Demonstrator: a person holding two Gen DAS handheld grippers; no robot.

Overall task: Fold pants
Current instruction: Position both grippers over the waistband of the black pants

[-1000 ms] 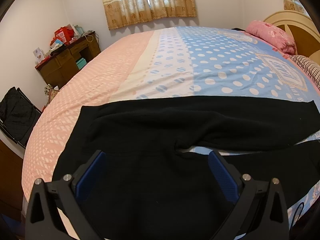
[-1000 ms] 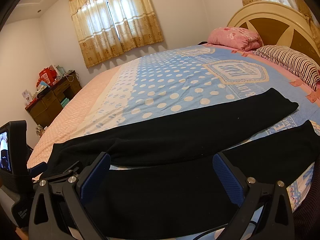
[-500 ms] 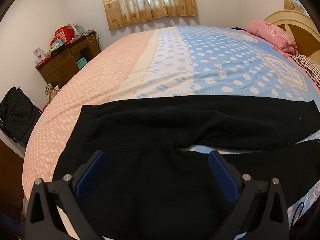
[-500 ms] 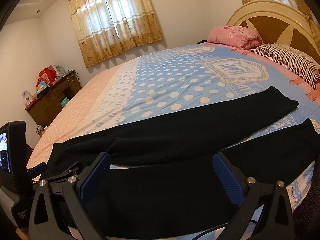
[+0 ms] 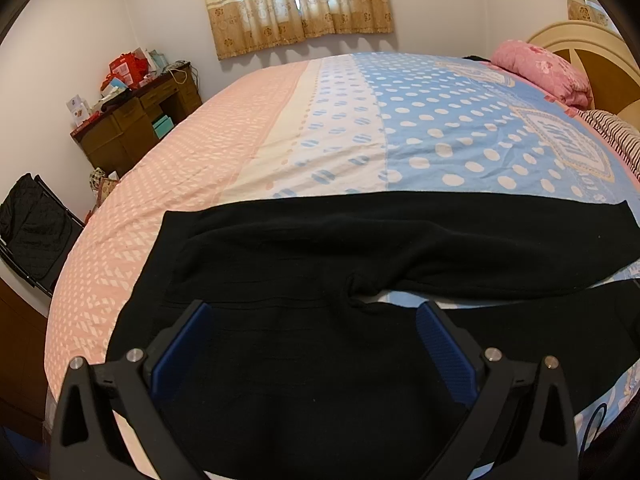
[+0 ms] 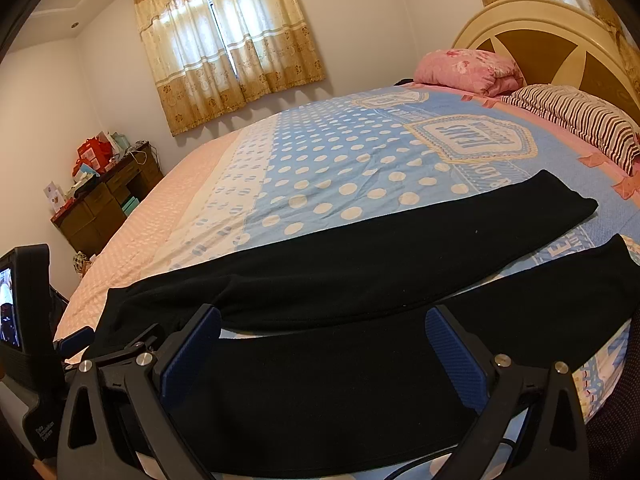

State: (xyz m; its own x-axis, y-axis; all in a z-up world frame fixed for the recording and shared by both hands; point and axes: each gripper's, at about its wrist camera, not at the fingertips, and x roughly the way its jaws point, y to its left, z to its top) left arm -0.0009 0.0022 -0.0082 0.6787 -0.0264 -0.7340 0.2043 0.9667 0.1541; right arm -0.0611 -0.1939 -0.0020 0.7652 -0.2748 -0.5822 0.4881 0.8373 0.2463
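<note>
Here, in the left wrist view, black pants lie flat across the near edge of the bed, waist toward the pink side of the cover, both legs running off to the right with a thin wedge of blue cover between them. The left gripper hovers over the waist and seat area with its blue-padded fingers spread wide, grasping nothing. A wooden desk by the far wall carries red bags and boxes, and a teal box sits in its open cubby; their print is too small to read.

In the right wrist view, the same pants stretch toward the headboard, the far leg ending near a striped pillow. A crest printed on the cover reads "TEAMS" upside down. The right gripper is spread wide above the near leg, empty; whether its tips touch the cloth I cannot tell. The left gripper's body shows at the left edge
</note>
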